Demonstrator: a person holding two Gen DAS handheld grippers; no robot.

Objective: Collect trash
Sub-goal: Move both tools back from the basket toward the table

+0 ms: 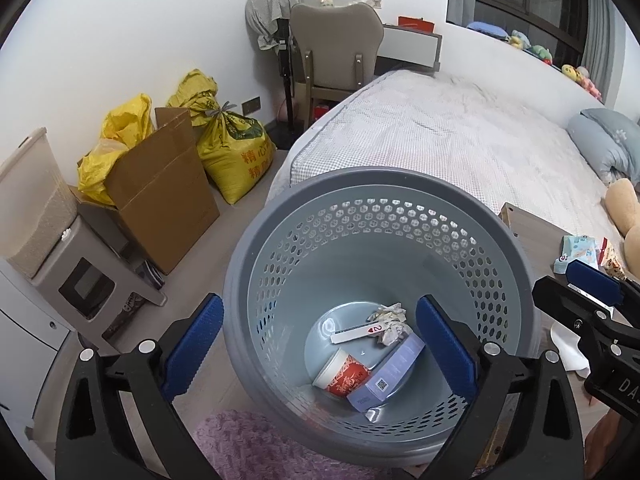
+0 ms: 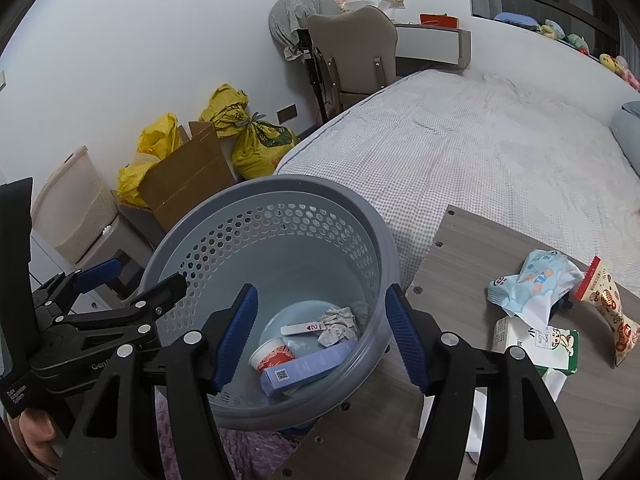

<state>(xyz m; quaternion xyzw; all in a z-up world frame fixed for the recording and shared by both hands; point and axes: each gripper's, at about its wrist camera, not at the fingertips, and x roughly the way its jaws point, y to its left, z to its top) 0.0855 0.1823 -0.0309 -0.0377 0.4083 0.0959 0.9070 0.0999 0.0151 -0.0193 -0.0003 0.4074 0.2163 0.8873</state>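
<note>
A grey perforated trash basket (image 1: 360,184) (image 2: 280,186) stands tilted toward me beside a wooden table (image 2: 472,240). In its bottom lie a red and white paper cup (image 1: 340,376) (image 2: 274,356), a lavender box (image 1: 388,376) (image 2: 308,368), crumpled paper (image 1: 390,320) (image 2: 338,320) and a playing card (image 1: 360,330) (image 2: 302,328). My left gripper (image 1: 322,350) (image 2: 150,272) is open wide, one finger outside the basket's left rim, the other over its inside. My right gripper (image 2: 320,338) (image 1: 560,280) hangs open over the basket's right side, nothing between its fingers.
On the table lie a blue and white wrapper (image 2: 532,280), a snack packet (image 2: 604,308) and a green and white carton (image 2: 536,344). A bed (image 1: 460,136) lies behind. A cardboard box (image 1: 160,184), yellow sacks (image 1: 236,156) and a chair (image 1: 336,52) line the wall. A purple rug (image 1: 248,444) lies below.
</note>
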